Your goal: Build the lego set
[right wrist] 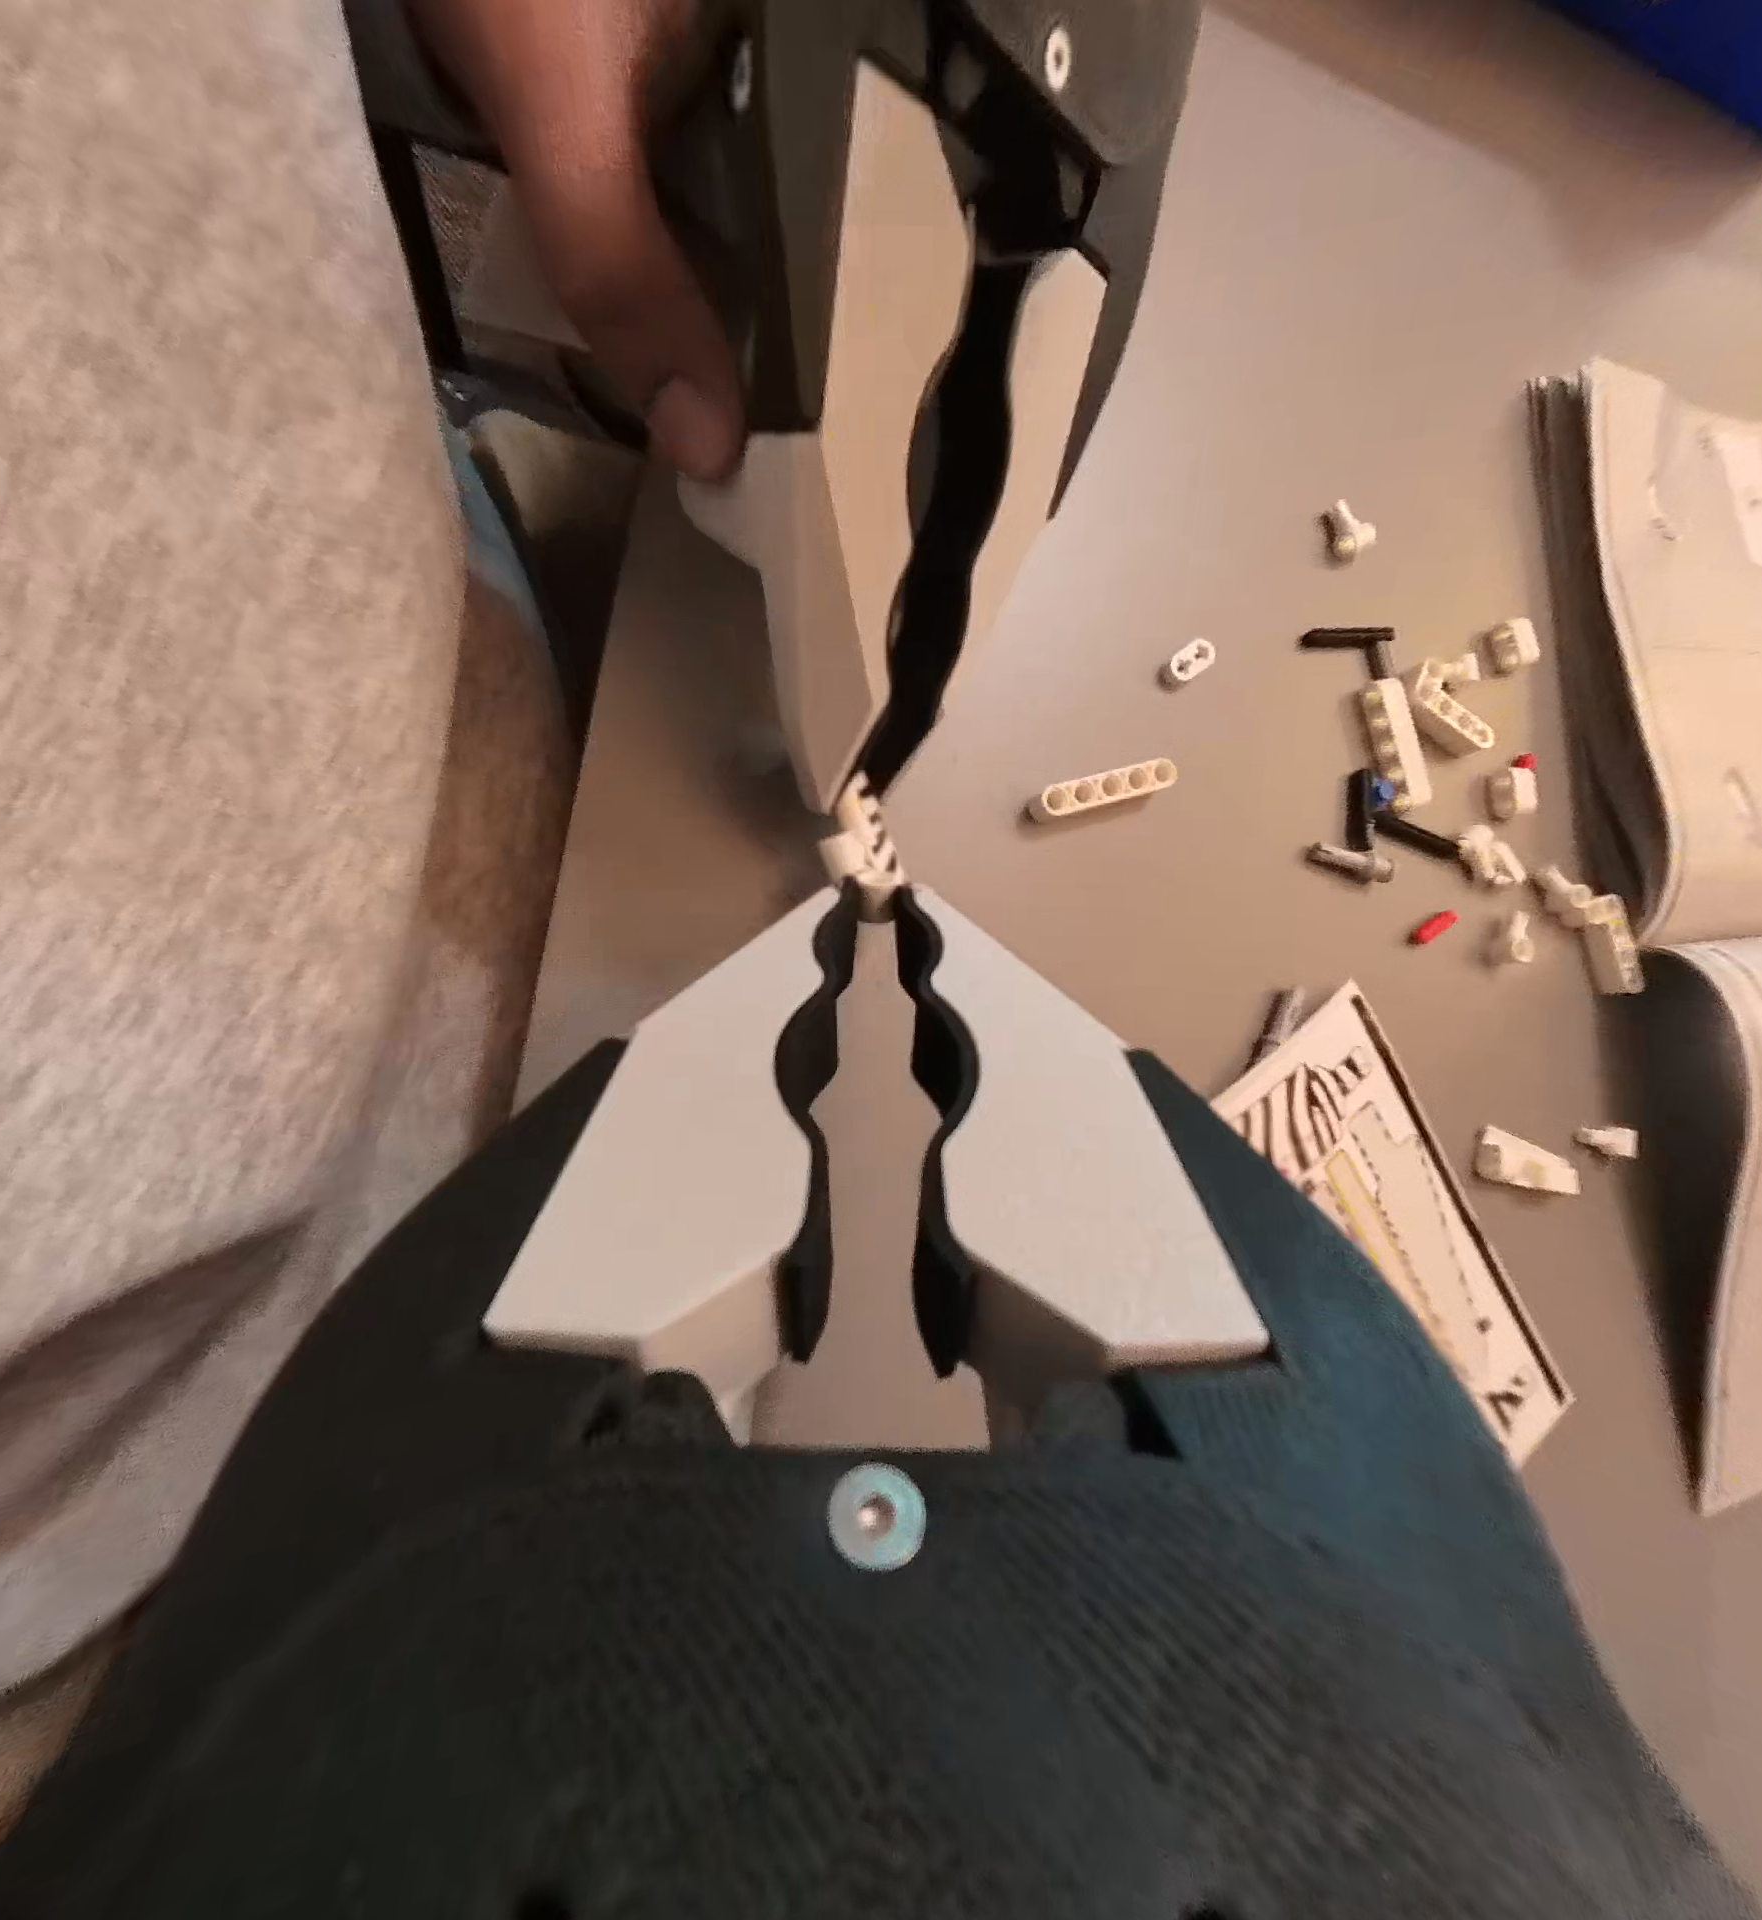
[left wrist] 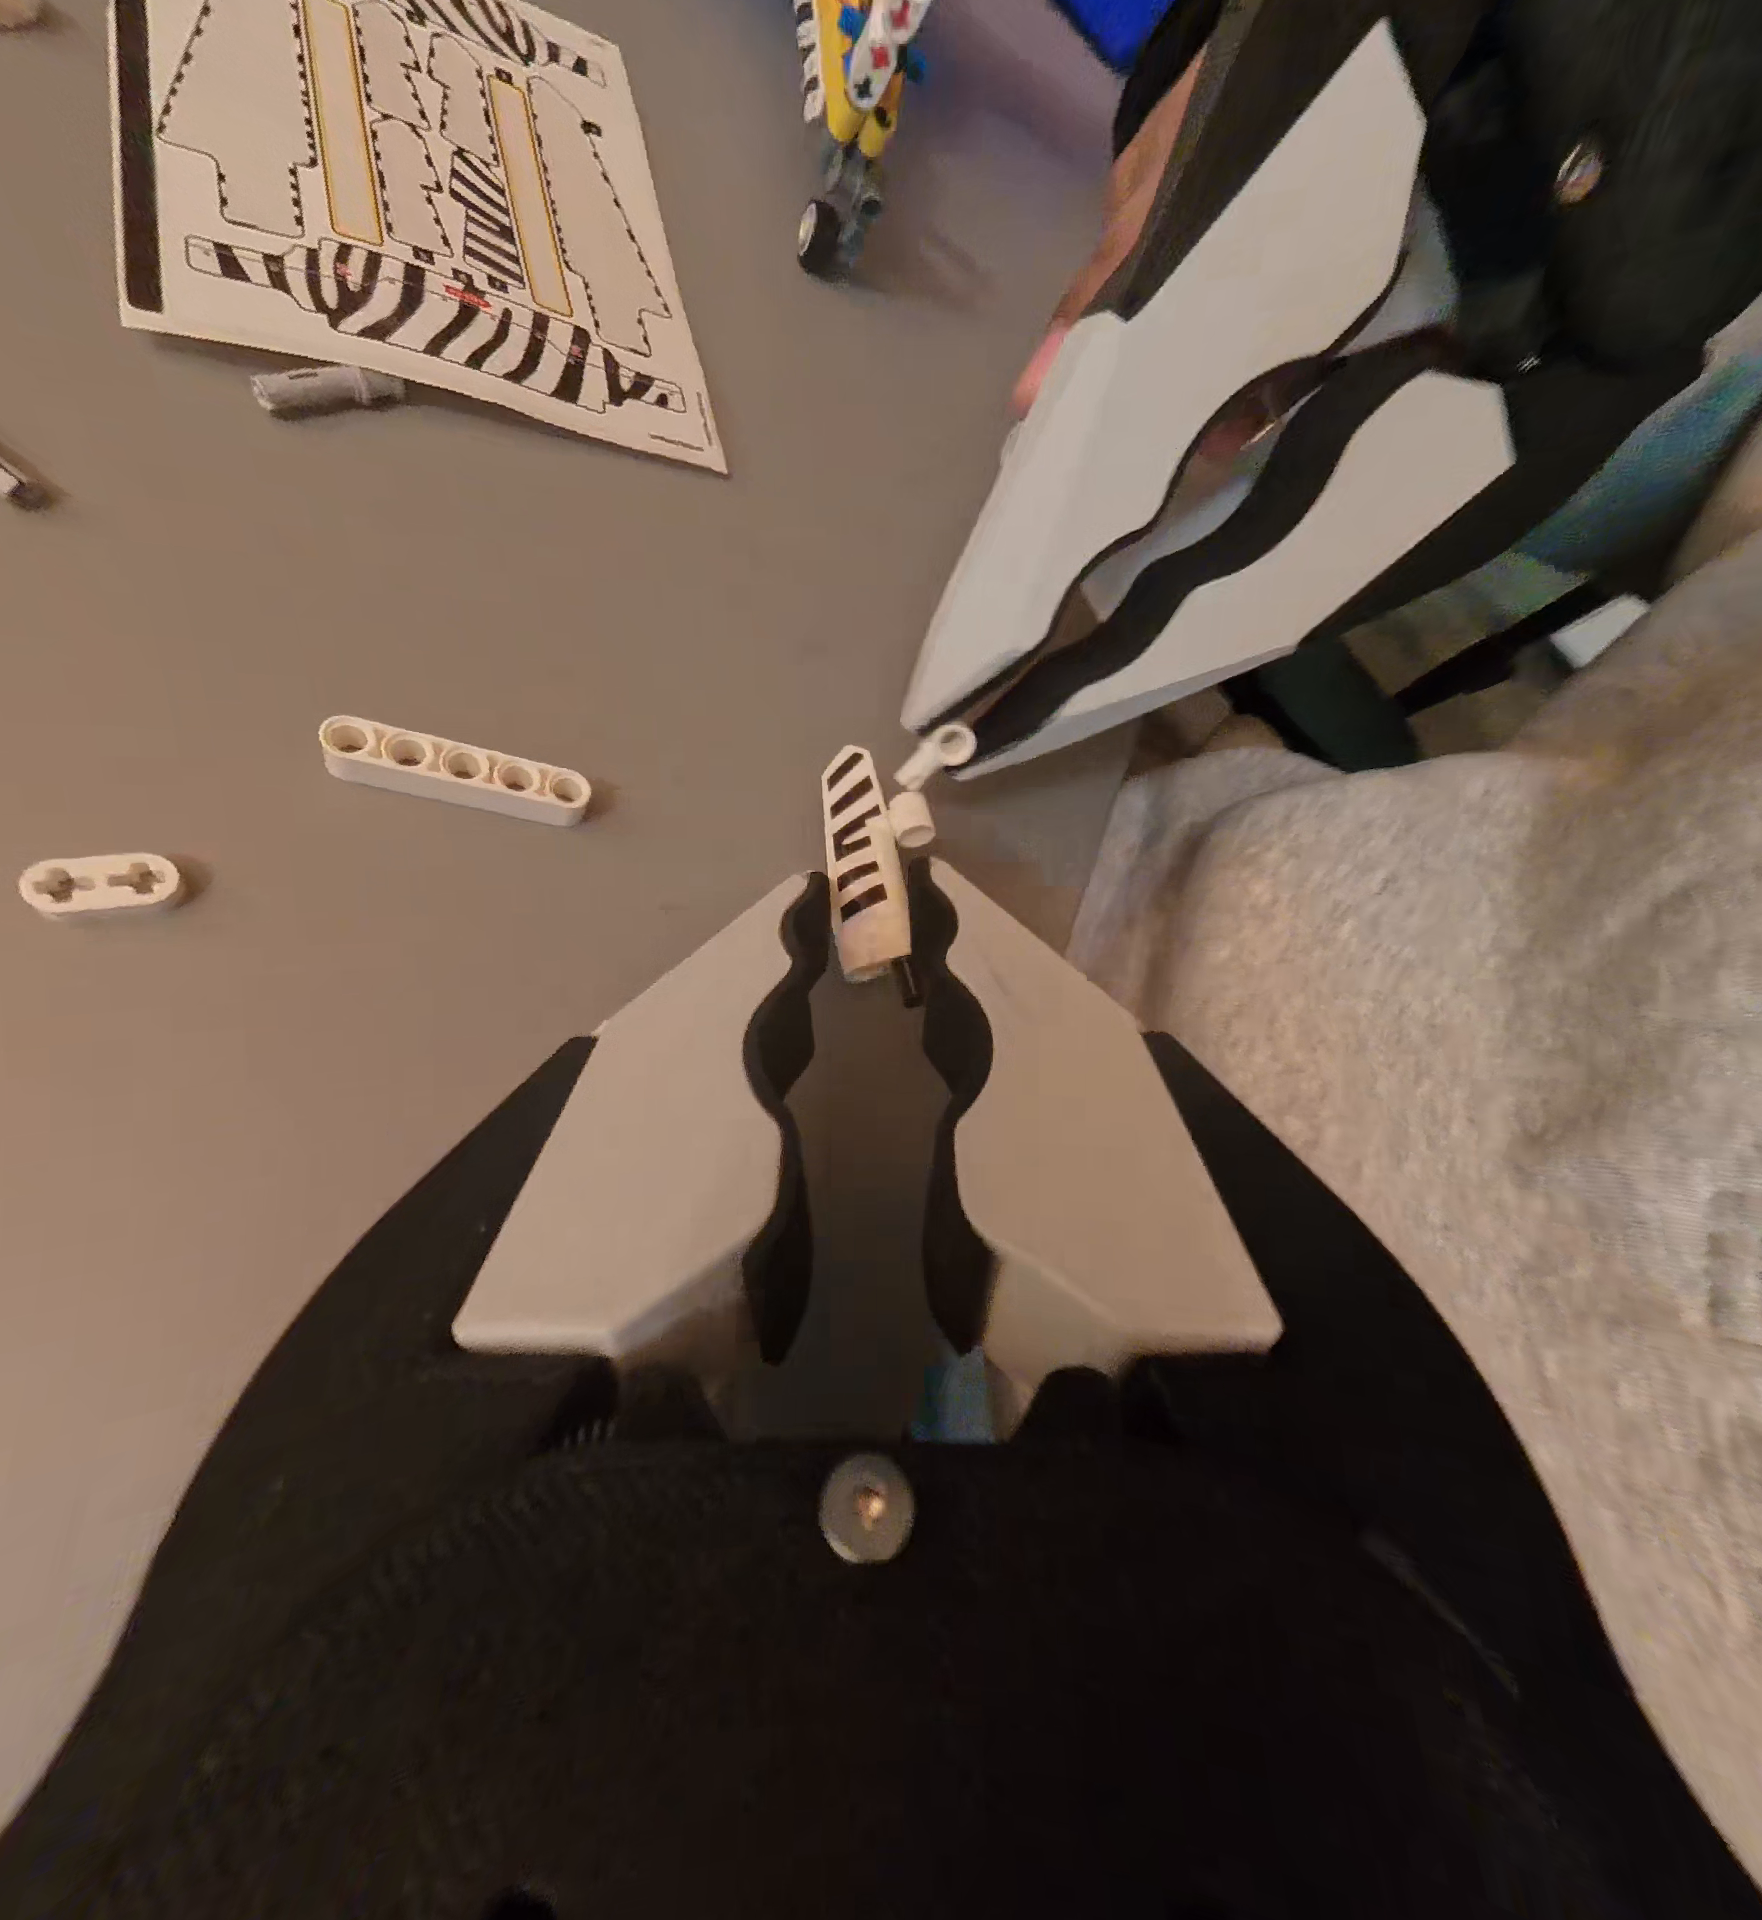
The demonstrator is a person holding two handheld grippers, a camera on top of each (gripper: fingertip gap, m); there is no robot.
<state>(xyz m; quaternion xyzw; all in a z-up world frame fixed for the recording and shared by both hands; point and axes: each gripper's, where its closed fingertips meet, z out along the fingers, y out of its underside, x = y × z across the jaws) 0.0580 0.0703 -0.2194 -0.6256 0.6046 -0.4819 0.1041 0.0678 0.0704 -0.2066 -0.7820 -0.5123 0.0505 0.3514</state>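
In the left wrist view my left gripper is shut on a white zebra-striped lego piece and holds it above the grey table. A small white connector sits on the striped piece's right side. My right gripper comes in from the upper right, shut on another small white connector just beyond it. In the right wrist view my right gripper pinches the white connector. The left gripper meets it tip to tip, with the striped piece between them.
A zebra sticker sheet, a long white beam, a short white link, a grey pin and a yellow model lie on the table. Loose pieces and an open booklet lie right. A person's grey clothing is close.
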